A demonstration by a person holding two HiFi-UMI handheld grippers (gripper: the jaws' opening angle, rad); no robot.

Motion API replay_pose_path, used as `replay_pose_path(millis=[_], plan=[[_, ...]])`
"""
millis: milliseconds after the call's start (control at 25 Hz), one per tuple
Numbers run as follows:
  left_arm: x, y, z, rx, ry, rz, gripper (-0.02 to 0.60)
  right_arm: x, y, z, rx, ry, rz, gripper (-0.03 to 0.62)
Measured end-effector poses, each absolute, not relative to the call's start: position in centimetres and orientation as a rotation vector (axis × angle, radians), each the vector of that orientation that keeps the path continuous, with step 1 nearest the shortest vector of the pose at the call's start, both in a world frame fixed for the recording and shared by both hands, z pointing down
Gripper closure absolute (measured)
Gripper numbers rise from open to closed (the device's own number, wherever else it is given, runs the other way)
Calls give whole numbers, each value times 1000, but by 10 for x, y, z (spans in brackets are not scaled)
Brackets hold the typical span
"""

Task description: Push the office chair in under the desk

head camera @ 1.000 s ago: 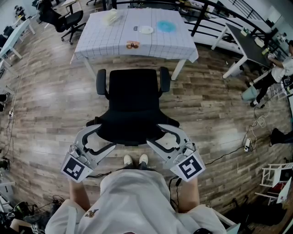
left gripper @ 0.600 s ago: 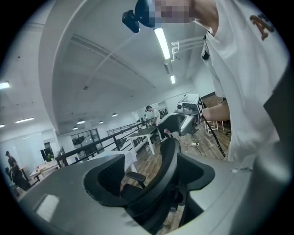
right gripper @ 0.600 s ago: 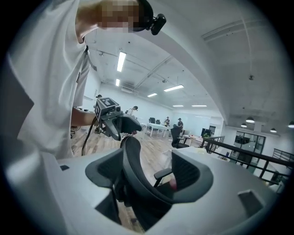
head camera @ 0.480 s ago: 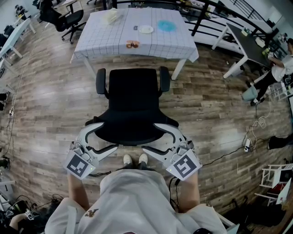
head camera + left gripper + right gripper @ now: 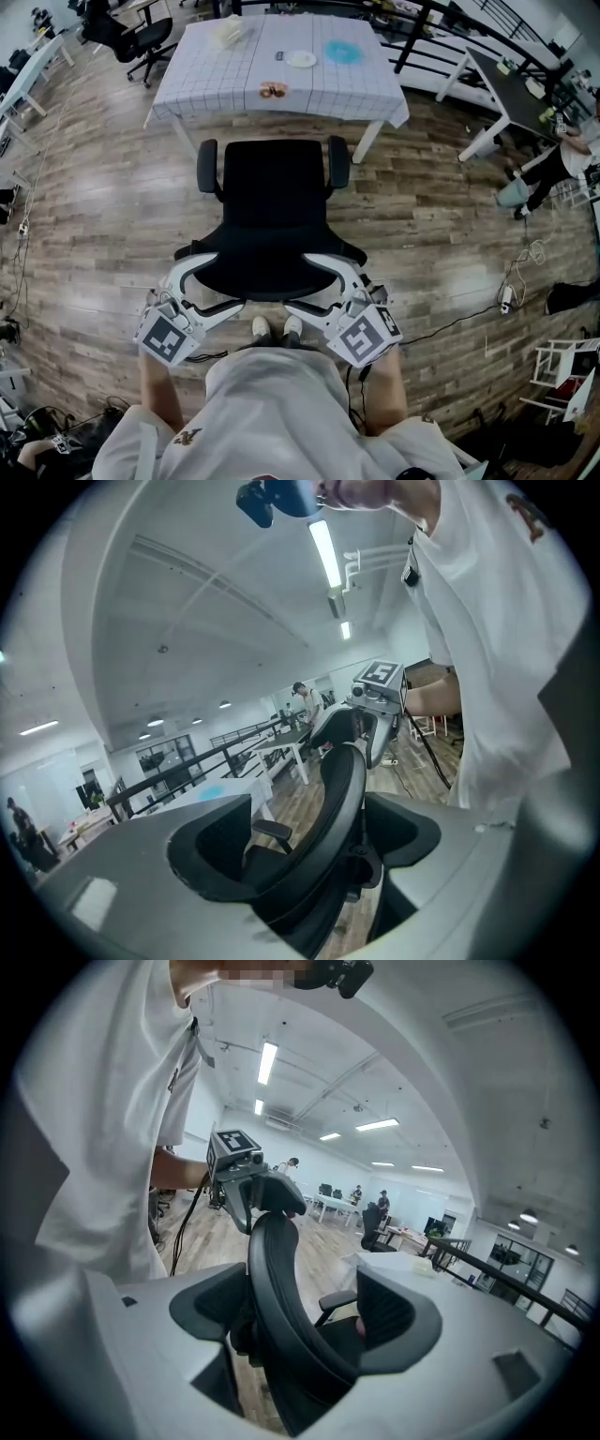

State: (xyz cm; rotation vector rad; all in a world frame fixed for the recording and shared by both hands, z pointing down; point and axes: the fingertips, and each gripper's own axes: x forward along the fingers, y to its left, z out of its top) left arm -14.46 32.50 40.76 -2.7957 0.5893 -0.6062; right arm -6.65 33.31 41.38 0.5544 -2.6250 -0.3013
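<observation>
Head view: desk [image 5: 281, 80] with checked cloth stood far, centre. Office chair [image 5: 275, 216] sat just near of it, not yet under, backrest toward me. My left gripper [image 5: 217, 281] straddled backrest's left edge, right gripper [image 5: 314, 281] its right edge. Both pairs of jaws were opening, spread wide, backrest rim between them, not pinched.

No readable word, number or brand anywhere. Only black-and-white square patterns, not letters, on the left marker cube [image 5: 169, 339] and on the right marker cube [image 5: 364, 335]. Small dark emblem [image 5: 185, 436] on the white shirt [image 5: 272, 412], too blurred to read.
</observation>
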Motion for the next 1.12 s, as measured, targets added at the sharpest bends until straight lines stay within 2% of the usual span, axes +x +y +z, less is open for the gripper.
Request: replay_pose_path(millis=[1120], plan=[[-139, 309, 413, -2791, 586, -590, 202, -66, 312, 418, 498, -2626, -287, 223]])
